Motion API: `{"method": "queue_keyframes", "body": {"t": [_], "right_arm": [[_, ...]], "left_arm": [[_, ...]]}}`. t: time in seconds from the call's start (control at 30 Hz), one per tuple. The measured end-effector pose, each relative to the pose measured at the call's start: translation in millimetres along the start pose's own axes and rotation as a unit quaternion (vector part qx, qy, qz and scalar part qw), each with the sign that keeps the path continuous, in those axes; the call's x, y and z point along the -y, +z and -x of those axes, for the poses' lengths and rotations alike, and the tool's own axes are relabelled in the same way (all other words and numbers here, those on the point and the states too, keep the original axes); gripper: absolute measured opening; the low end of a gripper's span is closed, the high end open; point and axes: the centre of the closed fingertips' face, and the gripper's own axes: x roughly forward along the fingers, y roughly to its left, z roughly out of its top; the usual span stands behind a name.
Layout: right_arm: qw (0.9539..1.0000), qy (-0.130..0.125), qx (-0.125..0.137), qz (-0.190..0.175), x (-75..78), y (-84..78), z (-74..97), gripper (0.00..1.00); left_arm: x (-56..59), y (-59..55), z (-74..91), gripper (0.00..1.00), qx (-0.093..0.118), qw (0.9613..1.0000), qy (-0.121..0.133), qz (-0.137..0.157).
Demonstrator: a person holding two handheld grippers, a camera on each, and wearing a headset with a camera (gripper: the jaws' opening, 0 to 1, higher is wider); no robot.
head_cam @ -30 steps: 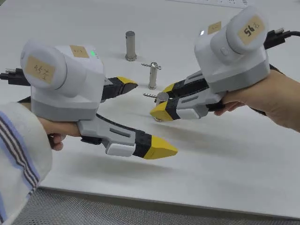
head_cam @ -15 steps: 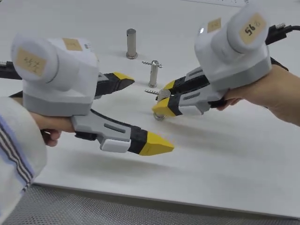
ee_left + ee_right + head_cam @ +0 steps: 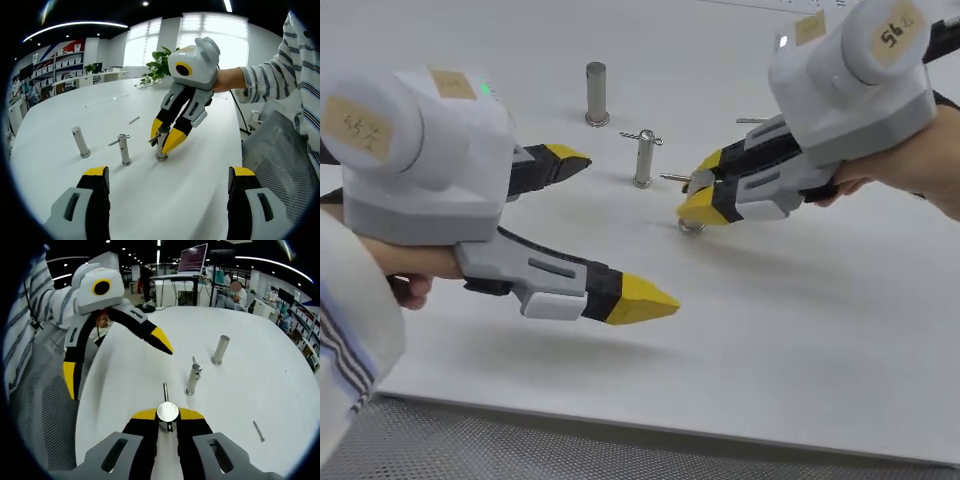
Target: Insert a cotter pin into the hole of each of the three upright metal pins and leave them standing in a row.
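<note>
We see the table [image 3: 800,330] white and bare toward its near edge, with broad open surface in front of the row and to its right. Past that edge lies grey mesh [image 3: 520,450]. The left gripper [image 3: 605,230] hovers low over the near-left part, jaws spread wide and holding nothing, apart from the pins.

The right gripper [image 3: 698,190] is pinched on the nearest pin [image 3: 167,411], whose foot meets the table. A cotter pin [image 3: 165,389] pokes out of it sideways, toward the middle pin [image 3: 643,162]. That one stands upright just beyond, with a second cotter pin [image 3: 642,137] through its top. The far pin [image 3: 596,95] stands upright farther back, with open table around it. A loose cotter pin [image 3: 258,431] lies flat on the table beyond the right gripper, apart from the row.
</note>
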Motion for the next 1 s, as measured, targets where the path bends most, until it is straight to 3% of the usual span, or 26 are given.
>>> {"method": "queue_keyframes", "body": {"t": [0.17, 0.43, 0.8, 1.0], "right_arm": [[0.9996, -0.008, 0.006, -0.025, 16.3, -7.1, 5.7, 0.14], [0.9995, -0.025, -0.006, -0.02, 35.3, -20.6, 11.8, 0.14], [0.9996, -0.016, 0.008, -0.022, 36.2, -23.1, 15.6, 0.14], [0.9998, -0.011, 0.015, -0.004, 35.5, -23.6, 15.7, 0.15]], "left_arm": [[-7.6, 3.0, 2.2, 0.99, 0.0, 0.9999, 0.011, -0.008], [-15.6, 4.3, 5.3, 0.99, -0.005, 0.9997, 0.019, -0.013], [-17.0, 8.2, 8.1, 0.99, 0.001, 0.9996, 0.022, -0.015], [-18.6, 13.1, 11.1, 0.99, 0.008, 0.9995, 0.025, -0.016]]}}
